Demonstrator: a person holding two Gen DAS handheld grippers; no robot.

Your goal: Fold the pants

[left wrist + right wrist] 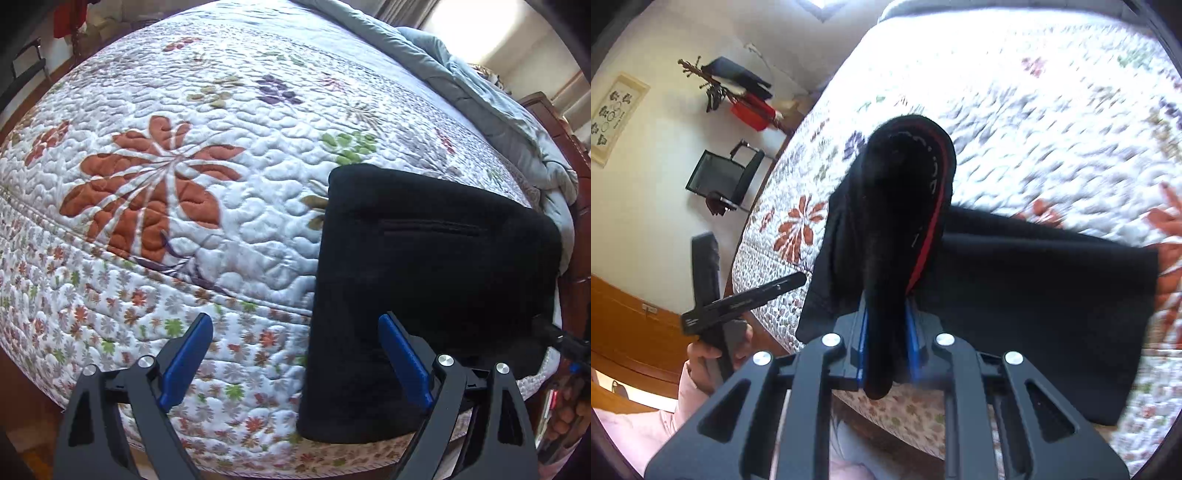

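Observation:
Black pants lie folded on the floral quilt at the bed's near right corner. My left gripper is open and empty, just above the quilt, with its right blue finger over the pants' left edge. In the right wrist view my right gripper is shut on a bunched part of the pants, lifted so a red-trimmed waistband shows. The rest of the pants lies flat on the quilt to the right. The left gripper's handle shows at the left.
A rumpled grey-blue duvet lies along the far right side of the bed. A wooden bed frame edges the right. A black chair and a coat rack stand by the wall beyond the bed.

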